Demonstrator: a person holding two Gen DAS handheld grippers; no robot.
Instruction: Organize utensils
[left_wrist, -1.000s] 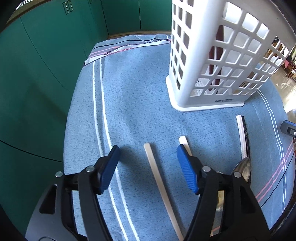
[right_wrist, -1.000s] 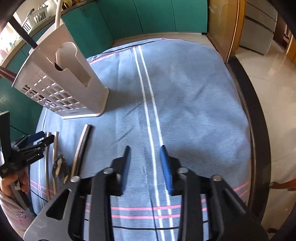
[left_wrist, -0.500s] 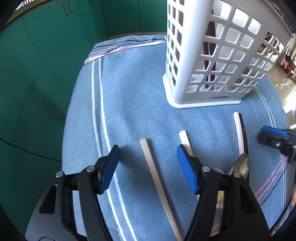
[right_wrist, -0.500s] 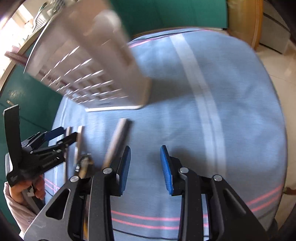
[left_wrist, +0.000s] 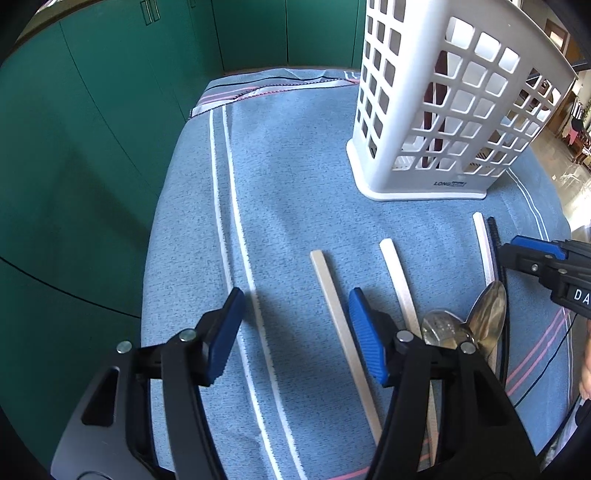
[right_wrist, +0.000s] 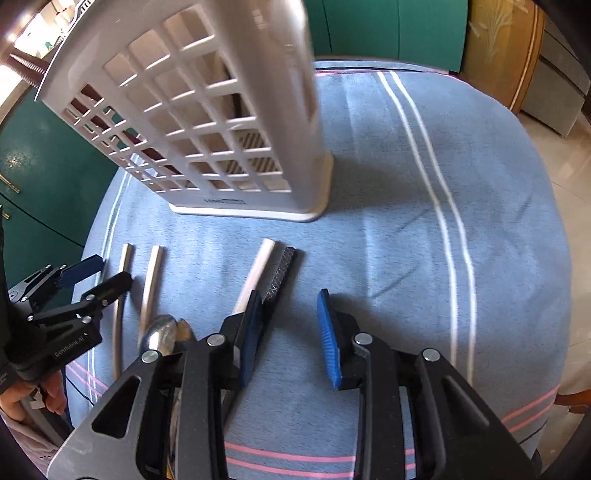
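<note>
Several utensils lie in a row on the blue cloth in front of a white lattice basket (left_wrist: 424, 110) (right_wrist: 207, 122). My left gripper (left_wrist: 295, 325) hangs over a cream chopstick (left_wrist: 332, 306), which lies between its closing jaws, untouched and near the right pad. A second chopstick (left_wrist: 399, 280) and two metal spoons (left_wrist: 447, 328) lie just to its right. My right gripper (right_wrist: 288, 325) has its jaws closing slightly over bare cloth. Its left pad overlaps a white stick (right_wrist: 258, 266) and a black textured handle (right_wrist: 282, 269). The right wrist view also shows the left gripper (right_wrist: 85, 280).
Dark red utensils stand inside the basket. Green cupboard doors (left_wrist: 92, 147) close off the far and left sides. The cloth (right_wrist: 424, 221) has white and pink stripes and drops off at the table's edges. A hand (right_wrist: 22, 395) holds the left gripper's grip.
My right gripper has swung left from the white stripes to the black handle and white stick. The left gripper has barely shifted. Both pairs of jaws have narrowed a little.
</note>
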